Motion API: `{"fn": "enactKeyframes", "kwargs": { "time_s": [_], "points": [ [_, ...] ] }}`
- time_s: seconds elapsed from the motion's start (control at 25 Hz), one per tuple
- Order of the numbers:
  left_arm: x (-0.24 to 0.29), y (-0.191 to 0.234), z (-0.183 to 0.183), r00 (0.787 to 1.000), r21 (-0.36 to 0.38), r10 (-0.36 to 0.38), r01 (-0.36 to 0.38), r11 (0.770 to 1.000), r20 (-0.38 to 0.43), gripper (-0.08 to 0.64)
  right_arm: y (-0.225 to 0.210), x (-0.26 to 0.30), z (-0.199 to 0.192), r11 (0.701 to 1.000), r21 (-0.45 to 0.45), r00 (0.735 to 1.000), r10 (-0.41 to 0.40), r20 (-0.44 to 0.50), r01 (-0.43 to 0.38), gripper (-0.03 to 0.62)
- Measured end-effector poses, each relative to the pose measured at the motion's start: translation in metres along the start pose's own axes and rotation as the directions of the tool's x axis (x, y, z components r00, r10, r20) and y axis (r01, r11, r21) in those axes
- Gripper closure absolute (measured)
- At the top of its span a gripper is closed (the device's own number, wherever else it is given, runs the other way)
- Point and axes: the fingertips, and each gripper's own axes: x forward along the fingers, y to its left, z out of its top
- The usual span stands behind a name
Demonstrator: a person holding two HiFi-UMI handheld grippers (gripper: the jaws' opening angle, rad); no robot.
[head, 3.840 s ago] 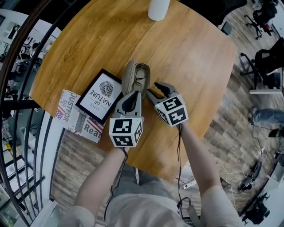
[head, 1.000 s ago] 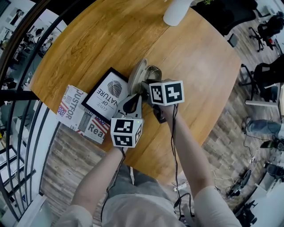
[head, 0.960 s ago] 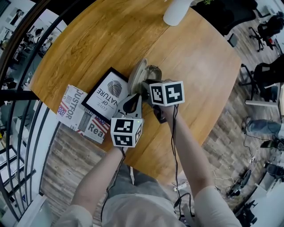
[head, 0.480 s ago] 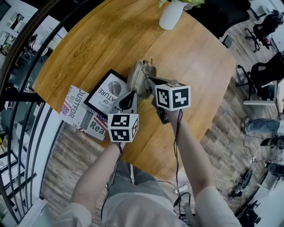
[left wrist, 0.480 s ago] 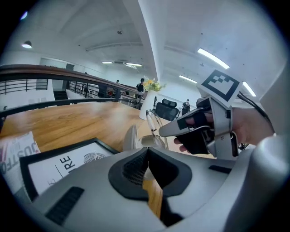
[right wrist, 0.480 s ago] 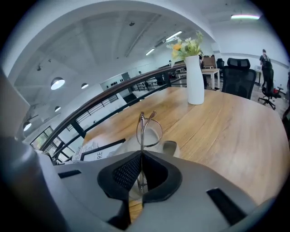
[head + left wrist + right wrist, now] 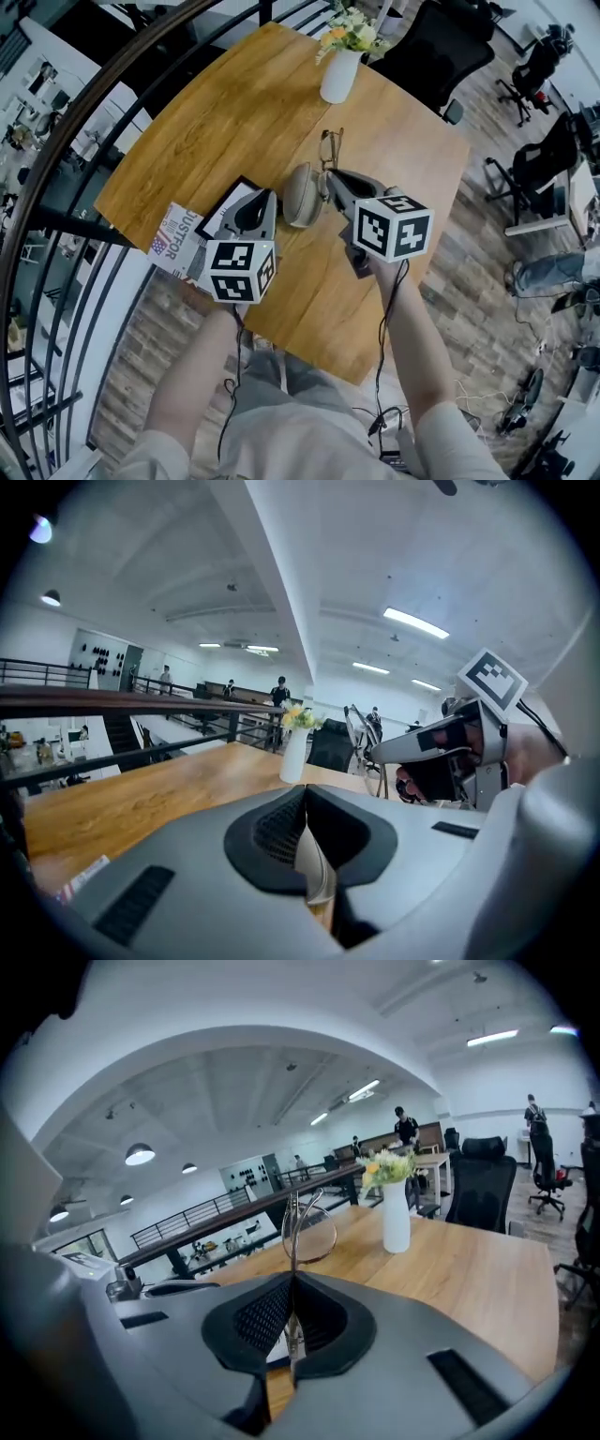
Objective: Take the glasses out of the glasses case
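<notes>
Currently, both tools are held over the near half of the wooden worktop (image 7: 216, 122).

1. Near-left edge of the worktop: a magazine (image 7: 174, 242) lies flat. A black-bordered book (image 7: 223, 199) rests on it. The left tool covers part of both in the head view.

2. Left tongs (image 7: 273, 194): pressed together on the glasses case (image 7: 300, 194). In the left gripper view, the left tongs (image 7: 305, 794) pinch a thin beige wall of the glasses case (image 7: 316, 874), which runs edge-on through the closed gap. The worktop shows beyond it.

3. Glasses (image 7: 330, 150): outside the glasses case, just beyond its far end, over the middle of the worktop.

4. Right tongs (image 7: 331, 175): pressed together on the glasses. In the right gripper view, the right tongs (image 7: 292, 1279) clamp the thin metal frame. The glasses (image 7: 309, 1232) stand upright above the tips, one round lens showing clearly.

5. Far edge of the worktop: a white vase (image 7: 337, 75) stands upright and holds flowers (image 7: 352, 33). It is well apart from both tools. The right gripper view shows the vase (image 7: 396, 1213) to the right of the glasses.
</notes>
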Motion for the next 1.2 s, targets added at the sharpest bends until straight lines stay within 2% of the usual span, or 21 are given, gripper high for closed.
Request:
{"fn": "enactKeyframes", "kwargs": {
  "time_s": [0.12,0.28,0.48,0.6,0.76,0.88,1.04,1.2],
  "points": [
    [-0.028,-0.013,0.048,0.998,0.041,-0.022,0.019,0.999,0.058,0.543,0.023,-0.048,0.042,0.999,-0.053,0.993,-0.001,0.116,0.007,0.563],
    [-0.068,-0.027,0.107,0.988,0.119,-0.045,0.028,0.992,0.146,0.543,0.057,-0.108,0.088,0.991,-0.131,0.968,0.004,0.252,0.030,0.563],
    [-0.118,-0.044,0.159,0.972,0.205,-0.070,0.022,0.978,0.226,0.544,0.096,-0.172,0.121,0.978,-0.201,0.930,0.028,0.367,0.050,0.563],
    [-0.149,-0.054,0.181,0.966,0.246,-0.079,0.016,0.969,0.247,0.543,0.120,-0.212,0.135,0.970,-0.236,0.896,0.047,0.442,0.065,0.563],
    [-0.191,-0.069,0.203,0.955,0.304,-0.093,0.003,0.953,0.282,0.543,0.146,-0.263,0.143,0.962,-0.262,0.855,0.069,0.514,0.080,0.563],
    [-0.218,-0.073,0.213,0.939,0.318,-0.080,-0.032,0.948,0.333,0.544,0.158,-0.288,0.140,0.959,-0.269,0.840,0.077,0.537,0.085,0.563],
    [-0.248,-0.079,0.216,0.919,0.334,-0.064,-0.076,0.939,0.389,0.544,0.161,-0.313,0.128,0.966,-0.237,0.823,0.052,0.565,0.101,0.563],
    [-0.269,-0.085,0.203,0.912,0.369,-0.066,-0.097,0.924,0.405,0.543,0.156,-0.331,0.102,0.977,-0.184,0.815,0.020,0.579,0.106,0.563]
  ]
}}
